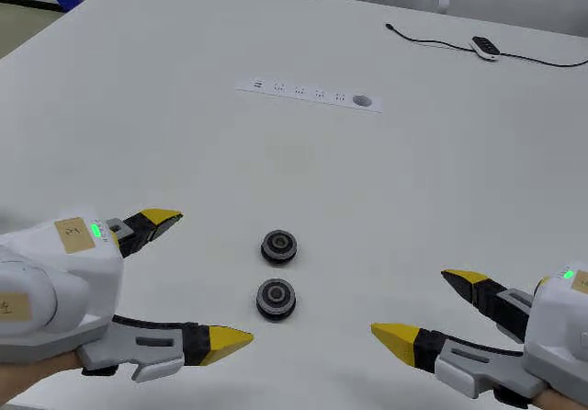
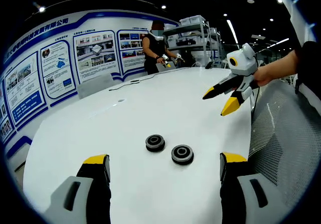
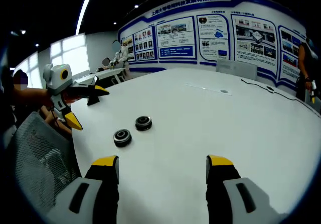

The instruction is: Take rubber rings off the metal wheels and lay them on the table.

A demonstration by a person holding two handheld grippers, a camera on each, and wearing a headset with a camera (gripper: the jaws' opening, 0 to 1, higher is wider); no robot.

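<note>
Head view: two wheels point(image 1: 278, 246) near the tabletop's point(image 1: 367, 180) near edge, between the claws.
Left claw point(image 1: 211, 277): wide open, empty.
Right claw point(image 1: 411, 302): wide open, empty.
Progress: seemingly unstarted; both rings point(image 1: 262, 300) look fitted.

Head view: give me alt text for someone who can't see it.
A far wheel and a near wheel, both wearing black rubber rings, lie on a white table between the open left tongs and the open right tongs, touched by neither. A power strip and a cable lie farther back.
</note>
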